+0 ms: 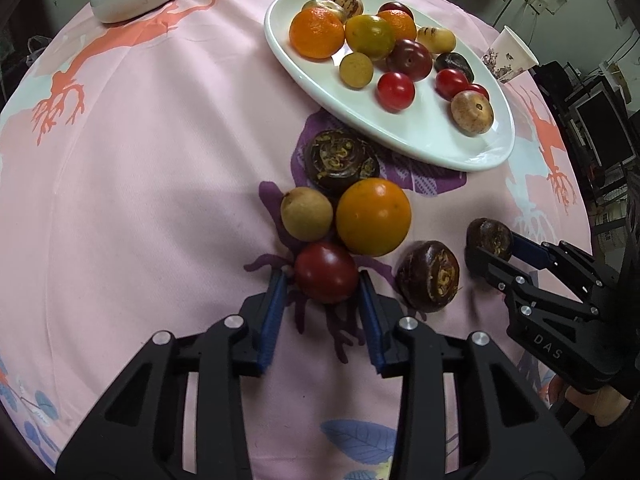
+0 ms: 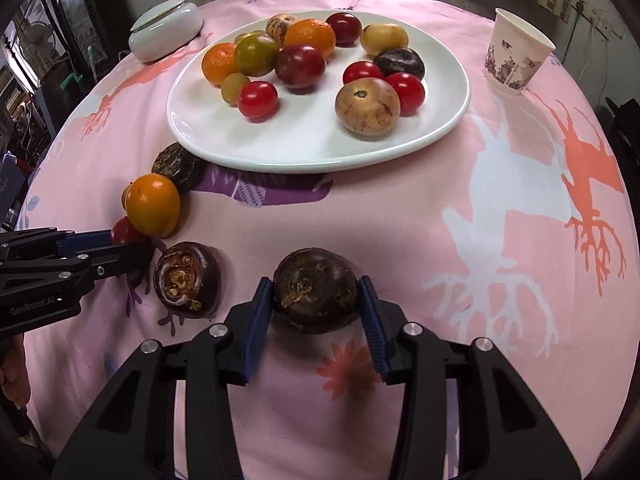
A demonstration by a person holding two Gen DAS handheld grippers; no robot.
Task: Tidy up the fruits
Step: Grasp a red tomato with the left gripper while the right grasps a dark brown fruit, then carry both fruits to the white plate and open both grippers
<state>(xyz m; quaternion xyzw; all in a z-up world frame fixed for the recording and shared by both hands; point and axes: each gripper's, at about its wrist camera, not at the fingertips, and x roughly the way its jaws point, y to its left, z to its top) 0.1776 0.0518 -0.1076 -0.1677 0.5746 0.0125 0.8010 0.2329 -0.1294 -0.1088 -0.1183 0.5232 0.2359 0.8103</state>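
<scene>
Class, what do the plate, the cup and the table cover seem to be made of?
Plate: likely glazed ceramic; white, glossy, with soft reflections.
Cup: paper, it seems; matte, thin rim, printed pattern.
Cover: woven fabric; matte, creased, printed with shapes.

Pink tablecloth (image 2: 360, 216) printed with orange and white tree shapes, white lidded ceramic dish (image 2: 166, 34) at far left, upright patterned paper cup (image 2: 516, 60) at far right, dim clutter beyond the table

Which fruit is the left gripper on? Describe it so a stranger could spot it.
Start at the white plate; just below its near edge a cluster of fruit lies on the cloth. The left gripper is shut on the lowest one, the tomato: the cluster's only glossy red fruit, below the orange.
</scene>
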